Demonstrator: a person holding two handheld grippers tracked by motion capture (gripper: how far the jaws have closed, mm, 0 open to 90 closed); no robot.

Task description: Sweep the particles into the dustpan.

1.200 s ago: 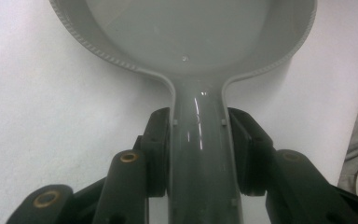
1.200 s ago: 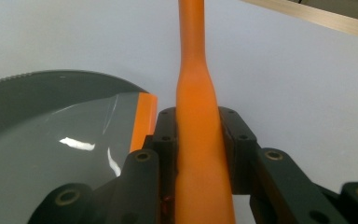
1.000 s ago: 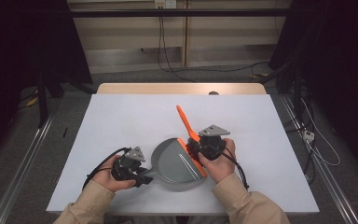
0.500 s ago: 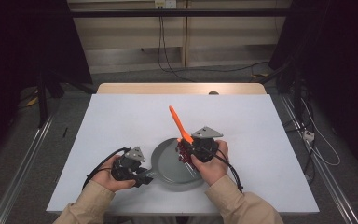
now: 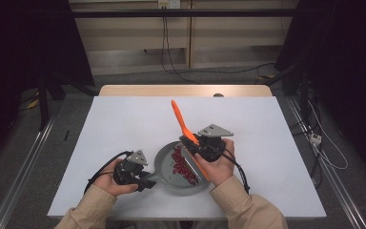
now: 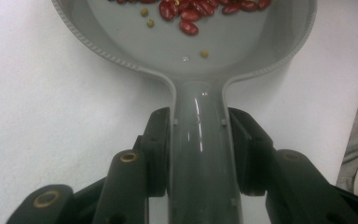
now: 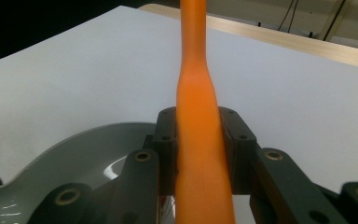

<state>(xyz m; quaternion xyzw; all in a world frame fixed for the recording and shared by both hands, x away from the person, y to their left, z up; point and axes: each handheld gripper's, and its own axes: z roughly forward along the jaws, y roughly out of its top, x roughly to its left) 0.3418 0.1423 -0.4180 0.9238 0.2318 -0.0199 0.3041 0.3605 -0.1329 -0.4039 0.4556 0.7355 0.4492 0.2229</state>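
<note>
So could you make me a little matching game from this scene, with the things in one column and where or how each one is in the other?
Things:
1. grey plastic frying pan
2. long orange plastic spatula
3. small red beans
4. white tabletop

States:
A. lying loose inside the pan
B. its handle clamped in the left claw
C. gripped in the right claw, its blade down in the pan
D. underneath everything

Pairs: 1-B, 2-C, 3-A, 4-D

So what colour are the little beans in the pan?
Dark red beans, with a few small yellowish ones, in the grey pan. The left gripper view shows them best.
</note>
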